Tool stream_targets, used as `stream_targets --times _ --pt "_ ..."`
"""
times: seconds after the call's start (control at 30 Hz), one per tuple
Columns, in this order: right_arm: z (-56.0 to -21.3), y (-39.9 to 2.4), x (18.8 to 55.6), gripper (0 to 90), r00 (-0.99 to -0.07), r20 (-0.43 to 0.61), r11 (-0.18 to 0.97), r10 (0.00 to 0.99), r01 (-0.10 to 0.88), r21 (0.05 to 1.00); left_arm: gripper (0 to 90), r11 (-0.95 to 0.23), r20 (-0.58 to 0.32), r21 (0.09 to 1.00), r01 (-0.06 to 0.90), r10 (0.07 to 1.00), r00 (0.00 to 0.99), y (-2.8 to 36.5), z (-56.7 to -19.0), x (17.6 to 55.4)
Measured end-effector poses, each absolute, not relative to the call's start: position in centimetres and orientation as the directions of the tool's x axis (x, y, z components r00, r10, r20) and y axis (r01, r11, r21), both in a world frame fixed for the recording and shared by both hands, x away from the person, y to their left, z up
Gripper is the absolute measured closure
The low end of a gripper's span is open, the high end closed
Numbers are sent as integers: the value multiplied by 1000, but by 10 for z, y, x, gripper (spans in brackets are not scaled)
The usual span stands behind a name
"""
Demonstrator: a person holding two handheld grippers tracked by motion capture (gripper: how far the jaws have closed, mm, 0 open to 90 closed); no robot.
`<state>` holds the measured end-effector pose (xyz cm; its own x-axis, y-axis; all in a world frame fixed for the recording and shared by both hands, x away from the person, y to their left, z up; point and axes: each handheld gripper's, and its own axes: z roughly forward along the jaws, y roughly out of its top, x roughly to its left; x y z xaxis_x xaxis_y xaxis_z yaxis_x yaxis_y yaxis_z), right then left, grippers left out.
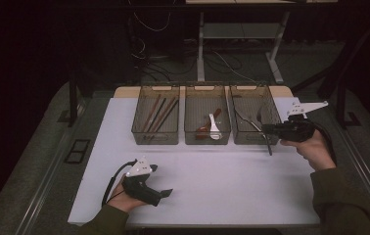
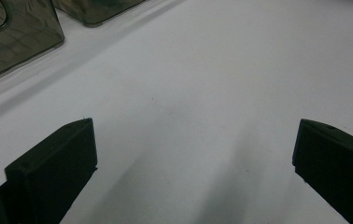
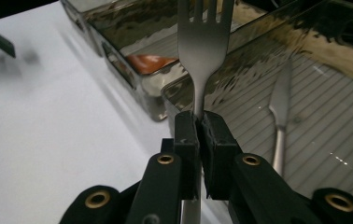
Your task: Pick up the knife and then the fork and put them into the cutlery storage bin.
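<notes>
A metal fork (image 3: 206, 32) stands tines-up between the pads of my right gripper (image 3: 199, 116), which is shut on its neck. In the high view that gripper (image 1: 267, 130) hovers at the front edge of the right-hand smoky bin (image 1: 254, 88), and the fork's handle (image 1: 269, 147) hangs down over the table. A table knife (image 3: 281, 100) lies on the ribbed floor of that bin. My left gripper (image 1: 166, 193) rests low on the white table (image 1: 222, 181) at the front left. Its jaws are wide open (image 2: 193, 128) with only bare tabletop between them.
Three smoky bins stand in a row at the back of the table. The left bin (image 1: 156, 88) holds chopsticks (image 1: 158, 113). The middle bin (image 1: 207, 88) holds a white spoon (image 1: 214, 125) and a reddish-brown one. Desk legs and cables lie beyond.
</notes>
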<state>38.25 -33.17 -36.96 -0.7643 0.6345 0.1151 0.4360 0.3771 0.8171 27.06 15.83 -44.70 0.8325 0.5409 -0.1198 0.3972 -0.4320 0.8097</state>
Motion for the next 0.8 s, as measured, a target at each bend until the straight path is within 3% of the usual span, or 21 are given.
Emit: stream_targets --times 0.47,0.8 --pt "-337 -336 388 850 -707 84 327 702 424 845 0 -427 -124 810 401 544 830 159 -447 271" --pt "-311 -342 411 850 -666 45 321 745 417 850 0 -431 -121 810 398 542 832 158 -447 271"
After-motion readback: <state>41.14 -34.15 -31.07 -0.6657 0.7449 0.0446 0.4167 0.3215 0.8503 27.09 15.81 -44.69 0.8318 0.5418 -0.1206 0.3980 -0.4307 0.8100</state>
